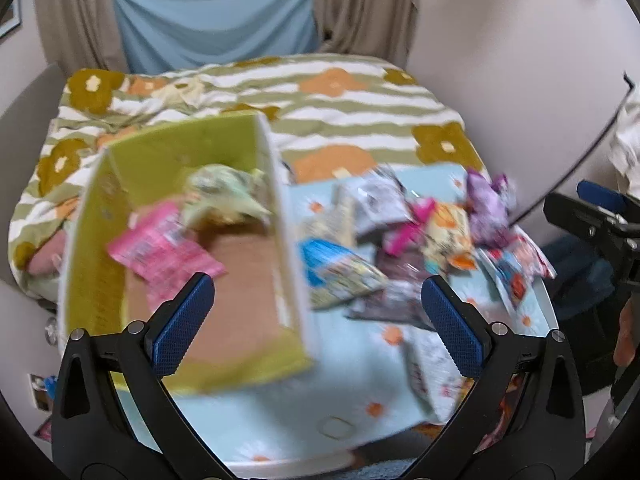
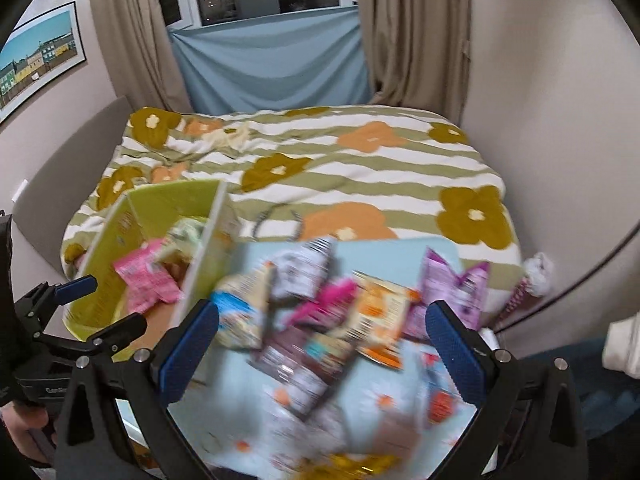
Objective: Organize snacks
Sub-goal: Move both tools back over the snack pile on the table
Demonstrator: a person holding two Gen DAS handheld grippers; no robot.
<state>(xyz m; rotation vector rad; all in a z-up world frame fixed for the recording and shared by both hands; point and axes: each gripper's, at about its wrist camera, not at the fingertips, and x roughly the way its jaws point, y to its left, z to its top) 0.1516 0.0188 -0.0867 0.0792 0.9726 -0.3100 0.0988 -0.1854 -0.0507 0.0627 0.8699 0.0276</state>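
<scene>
Bedside table under scattered snacks

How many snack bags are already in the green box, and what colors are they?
Pink bag: 1
Pale green bag: 1
Total in the green box: 2
The pile still on the blue table is too blurry to count.

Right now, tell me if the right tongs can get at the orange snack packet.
Probably yes. The right tongs are open and empty, hovering over the pile with the orange snack packet lying on top between the fingers. Nothing covers it, though neighbouring packets crowd its edges and blur hides detail.
</scene>
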